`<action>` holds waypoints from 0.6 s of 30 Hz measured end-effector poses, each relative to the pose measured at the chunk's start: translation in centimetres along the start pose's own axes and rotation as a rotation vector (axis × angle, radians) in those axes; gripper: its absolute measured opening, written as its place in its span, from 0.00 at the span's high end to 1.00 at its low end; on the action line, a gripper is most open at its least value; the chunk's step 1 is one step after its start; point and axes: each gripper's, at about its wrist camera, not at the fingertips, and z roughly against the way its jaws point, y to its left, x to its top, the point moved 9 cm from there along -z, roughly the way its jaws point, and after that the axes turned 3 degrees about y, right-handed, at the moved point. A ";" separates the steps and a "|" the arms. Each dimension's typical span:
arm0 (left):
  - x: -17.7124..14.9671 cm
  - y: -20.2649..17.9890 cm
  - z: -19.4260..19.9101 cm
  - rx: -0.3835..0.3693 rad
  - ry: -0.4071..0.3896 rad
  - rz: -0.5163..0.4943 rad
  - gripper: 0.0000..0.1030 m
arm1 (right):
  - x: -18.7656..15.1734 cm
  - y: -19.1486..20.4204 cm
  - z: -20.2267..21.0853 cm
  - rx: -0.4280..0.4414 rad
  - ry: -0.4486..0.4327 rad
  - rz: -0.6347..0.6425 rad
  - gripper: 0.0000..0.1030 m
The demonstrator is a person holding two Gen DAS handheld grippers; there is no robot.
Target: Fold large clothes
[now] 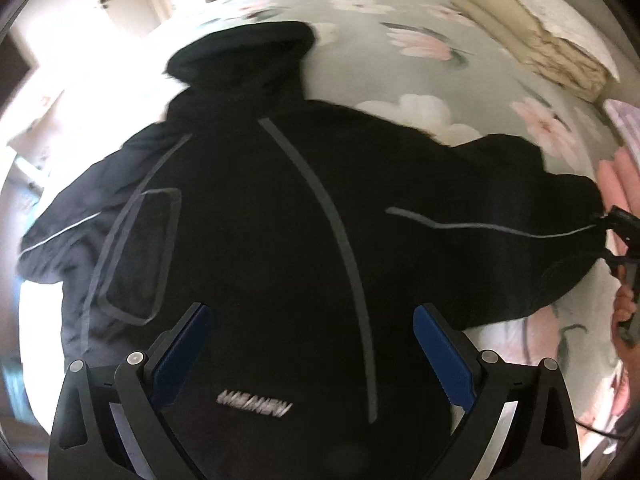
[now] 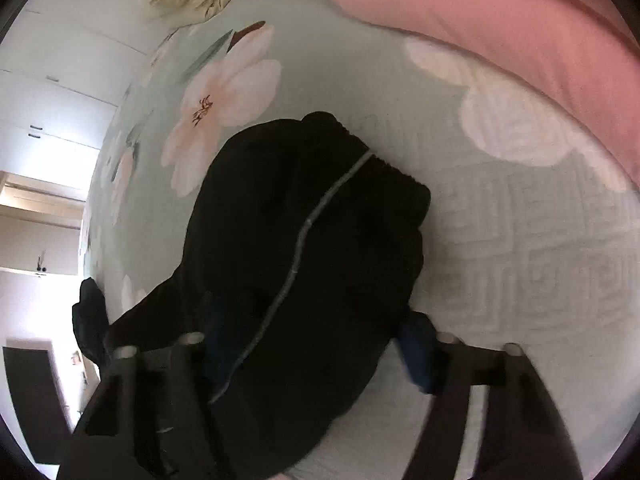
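Note:
A black jacket [image 1: 280, 220] with grey piping lies front up and spread out on a floral bed sheet [image 1: 360, 40], collar at the far end. My left gripper [image 1: 316, 356] hovers open over its lower front, blue pads [image 1: 444, 360] wide apart and nothing between them. At the frame's right edge my right gripper [image 1: 618, 240] sits at the end of the jacket's sleeve. In the right wrist view, the sleeve [image 2: 312, 240] fills the gap of the right gripper [image 2: 316, 352]. Fabric covers the left finger, and the picture is too blurred to show whether the pads press.
A pink blanket [image 2: 500, 20] lies along the bed just beyond the sleeve cuff. A folded beige cloth [image 1: 532, 40] with a white piece on top rests at the far corner. A hand [image 1: 624, 308] holds the right gripper. White cupboards stand past the bed's left edge.

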 end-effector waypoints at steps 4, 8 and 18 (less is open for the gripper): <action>2.7 -4.3 -2.7 -0.101 -0.002 -0.066 0.07 | -0.6 1.8 2.5 -0.034 -0.060 0.094 0.86; 4.5 -9.5 -5.9 -0.222 0.017 -0.132 0.11 | -2.0 1.2 9.3 -0.169 -0.208 0.172 0.87; 4.0 -14.1 -11.6 -0.183 0.095 -0.268 0.25 | -3.5 -4.6 3.8 -0.363 -0.074 0.171 0.87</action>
